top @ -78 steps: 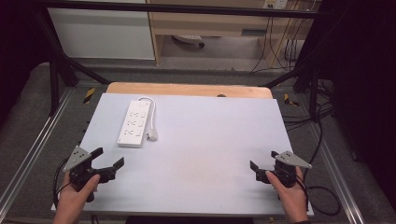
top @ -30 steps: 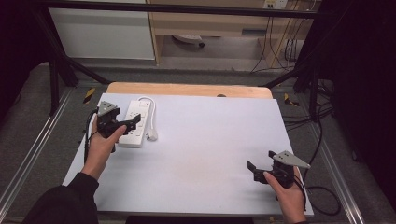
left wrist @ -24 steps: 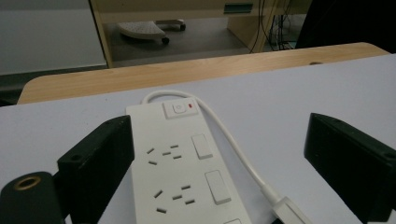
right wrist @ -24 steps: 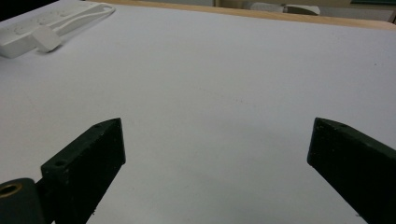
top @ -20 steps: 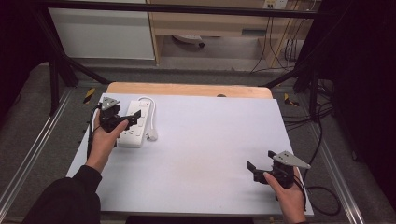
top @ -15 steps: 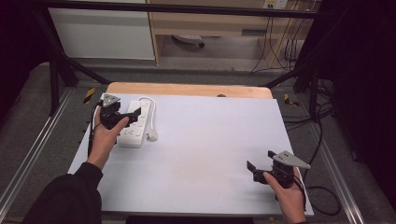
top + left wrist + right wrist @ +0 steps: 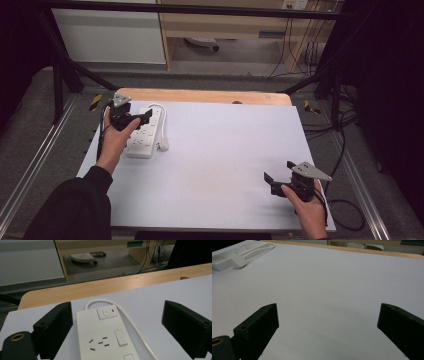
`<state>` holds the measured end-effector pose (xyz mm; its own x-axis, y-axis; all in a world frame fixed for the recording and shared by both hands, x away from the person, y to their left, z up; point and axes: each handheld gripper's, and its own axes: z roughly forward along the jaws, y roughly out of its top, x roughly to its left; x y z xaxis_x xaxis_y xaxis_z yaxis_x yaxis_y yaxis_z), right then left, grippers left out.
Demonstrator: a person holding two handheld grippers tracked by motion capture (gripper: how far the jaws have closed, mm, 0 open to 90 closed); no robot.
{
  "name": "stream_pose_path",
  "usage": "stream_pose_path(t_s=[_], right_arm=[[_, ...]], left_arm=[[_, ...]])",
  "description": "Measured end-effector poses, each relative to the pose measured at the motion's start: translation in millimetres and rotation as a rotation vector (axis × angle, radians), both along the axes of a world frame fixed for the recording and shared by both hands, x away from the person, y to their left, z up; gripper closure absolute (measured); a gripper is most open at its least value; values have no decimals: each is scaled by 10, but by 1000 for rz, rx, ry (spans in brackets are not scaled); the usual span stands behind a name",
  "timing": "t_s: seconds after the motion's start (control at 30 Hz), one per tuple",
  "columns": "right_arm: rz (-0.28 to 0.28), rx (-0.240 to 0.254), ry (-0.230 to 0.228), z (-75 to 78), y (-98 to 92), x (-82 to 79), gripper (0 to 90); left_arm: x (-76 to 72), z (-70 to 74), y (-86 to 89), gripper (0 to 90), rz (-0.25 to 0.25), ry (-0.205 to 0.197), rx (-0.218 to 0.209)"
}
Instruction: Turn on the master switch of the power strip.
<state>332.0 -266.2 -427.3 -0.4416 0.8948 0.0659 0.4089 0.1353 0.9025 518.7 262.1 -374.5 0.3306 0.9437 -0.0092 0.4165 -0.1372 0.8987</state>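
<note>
Your tabletop [image 7: 225, 150] is a smooth, matte, pale sheet laid over a light wooden board whose rounded far edge shows beyond it. On its far left part lies a white plastic power strip [image 7: 145, 131], a long flat rectangle running away from you, with its white cord looping off the far end and coming back down the right side to a white plug [image 7: 163, 145] resting on the sheet just beside the strip. Your left tongs [image 7: 135, 119] hang over the far half of the strip, spread wide, with nothing pinched between them. From the left gripper view the two blocky black jaws stand on either side of the strip [image 7: 107, 337], and that view gives you detail the high view cannot: a square power button with a small red mark beside it at the far end, an outlet's slots, and rectangular rocker switches along the right side, with the cord [image 7: 130, 320] curving past. Your right tongs [image 7: 276, 181] sit at the near right of the tabletop, well apart from the strip, also spread wide and holding nothing. The right gripper view looks across bare sheet between the jaws, with the strip [image 7: 227, 258] and plug small at the far upper left.
</note>
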Motion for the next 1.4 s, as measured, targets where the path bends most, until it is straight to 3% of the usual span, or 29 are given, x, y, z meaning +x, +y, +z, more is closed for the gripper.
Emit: stream_pose_path(t_s=[0.27, 0.4, 1.4], right_arm=[[0, 2, -2, 4, -3, -5, 43], [4, 3, -2, 8, 17, -13, 43], [4, -1, -1, 19, 26, -41, 41]], left_arm=[[109, -17, -20, 98, 12, 8, 29], [171, -28, 1, 108, 33, 0, 12], [383, -128, -18, 110, 50, 33, 41]])
